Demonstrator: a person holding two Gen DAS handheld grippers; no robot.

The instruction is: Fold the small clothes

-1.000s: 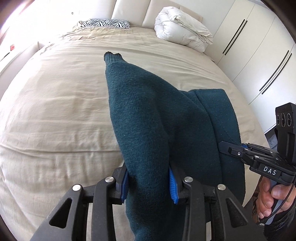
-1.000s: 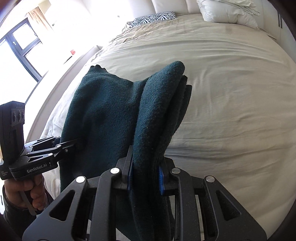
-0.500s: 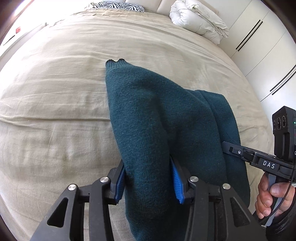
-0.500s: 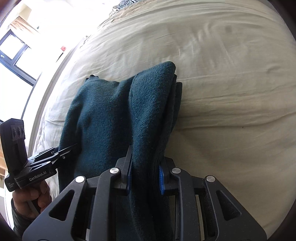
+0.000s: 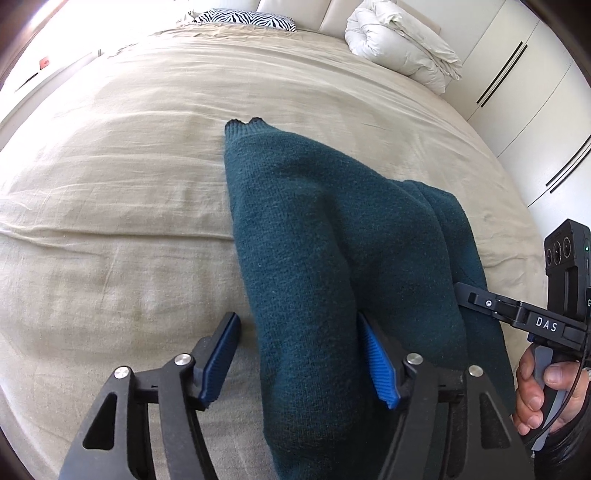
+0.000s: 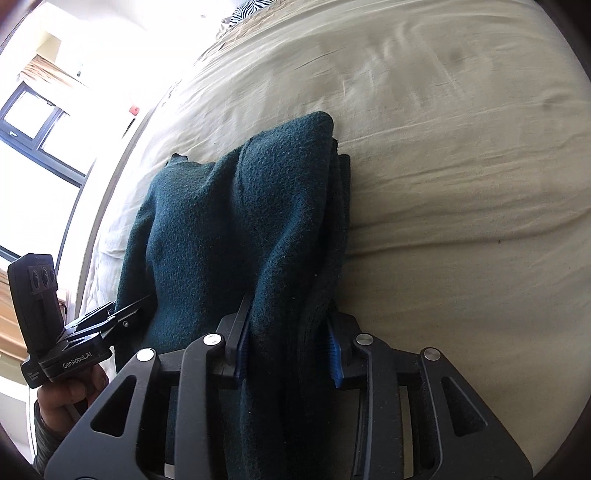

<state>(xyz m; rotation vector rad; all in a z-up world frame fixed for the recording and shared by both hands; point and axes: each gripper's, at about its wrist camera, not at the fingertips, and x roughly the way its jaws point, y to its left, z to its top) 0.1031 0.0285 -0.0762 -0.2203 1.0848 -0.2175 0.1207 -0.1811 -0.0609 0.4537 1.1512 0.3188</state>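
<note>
A beige bedspread (image 5: 122, 206) fills most of both views, creased in long ridges. At the upper edge lie a zebra-print pillow (image 5: 243, 17) and a rolled white duvet (image 5: 402, 44); white wardrobe doors (image 5: 535, 92) stand at upper right. The dark teal sweater (image 5: 314, 258) lies folded at centre. The left gripper (image 5: 299, 362) is spread wide around it; the right gripper (image 6: 290, 343) pinches its folded edge.

The near end of the dark green sweater (image 5: 317, 258) runs off the bottom edge in both wrist views, so its hem is unseen. In the right wrist view, cloth hides most of the blue pads (image 6: 334, 354), and the zebra pillow (image 6: 251, 7) is cut off at the top.
</note>
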